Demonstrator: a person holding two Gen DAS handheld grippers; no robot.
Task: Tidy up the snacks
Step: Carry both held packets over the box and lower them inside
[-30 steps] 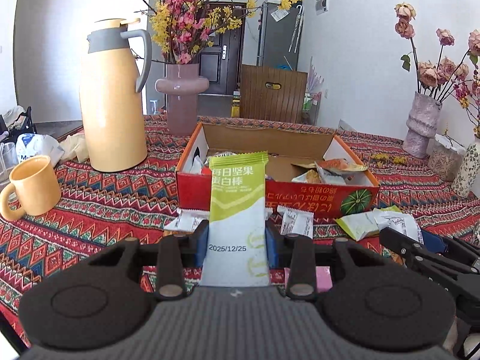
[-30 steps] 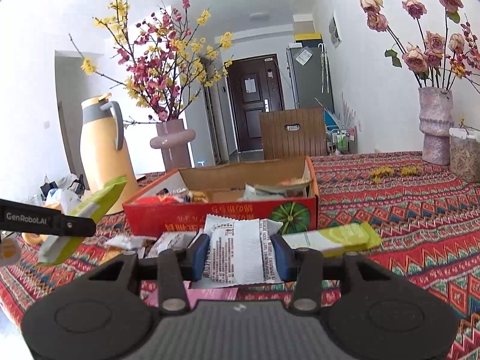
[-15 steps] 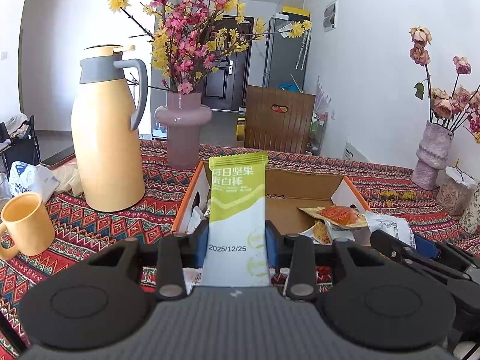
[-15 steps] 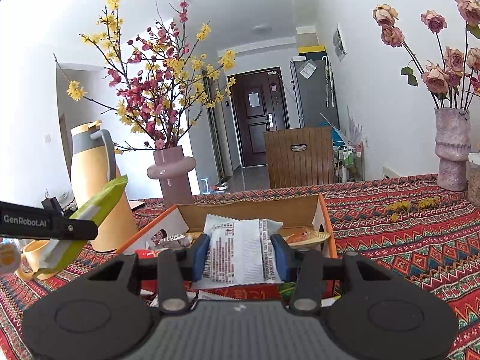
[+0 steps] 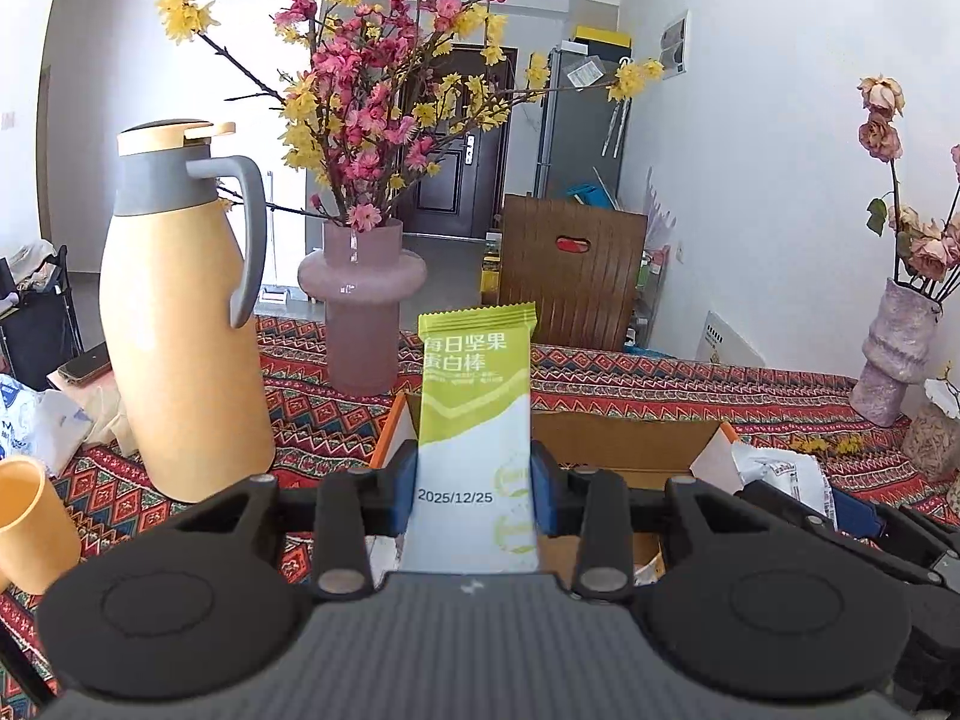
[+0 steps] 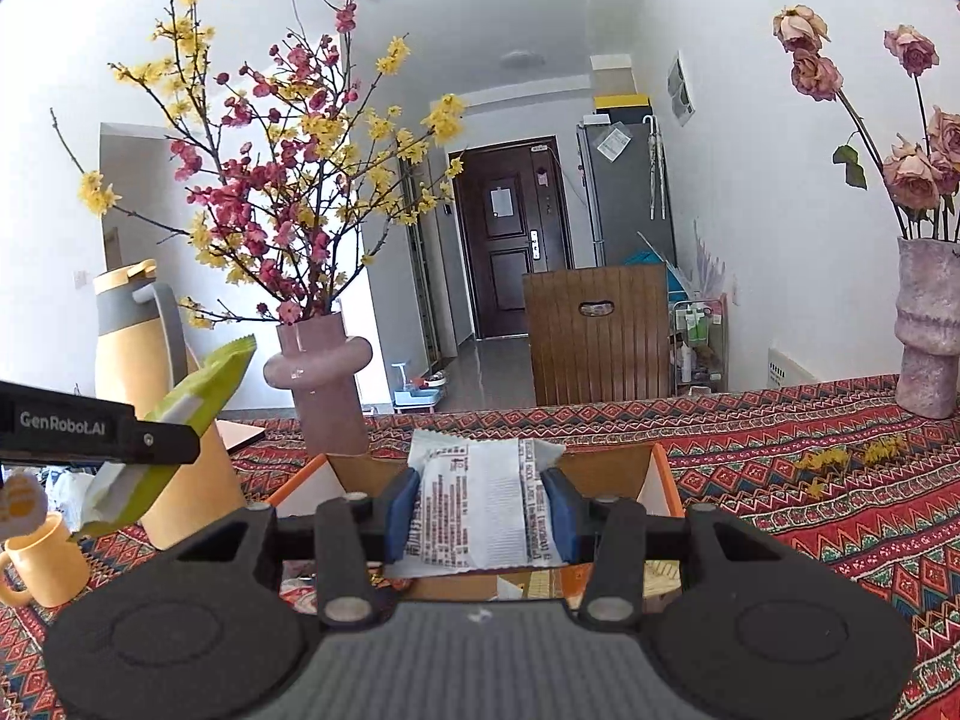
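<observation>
Below both sets of fingers: the surface (image 6: 840, 516) in its patterned red cloth, with the open cardboard box (image 6: 600, 468) on it, just ahead of and under my fingertips. Beyond my left fingers stand the yellow jug (image 5: 180, 324) and pink vase (image 5: 360, 306); yellow mug (image 5: 30, 522) off to their left. My left gripper (image 5: 474, 489) is clamped on the green protein bar (image 5: 474, 420), upright, sticking up past the fingers (image 5: 403, 489). My right gripper (image 6: 483, 507) is clamped on the white snack packet (image 6: 483, 510), held above the box opening.
</observation>
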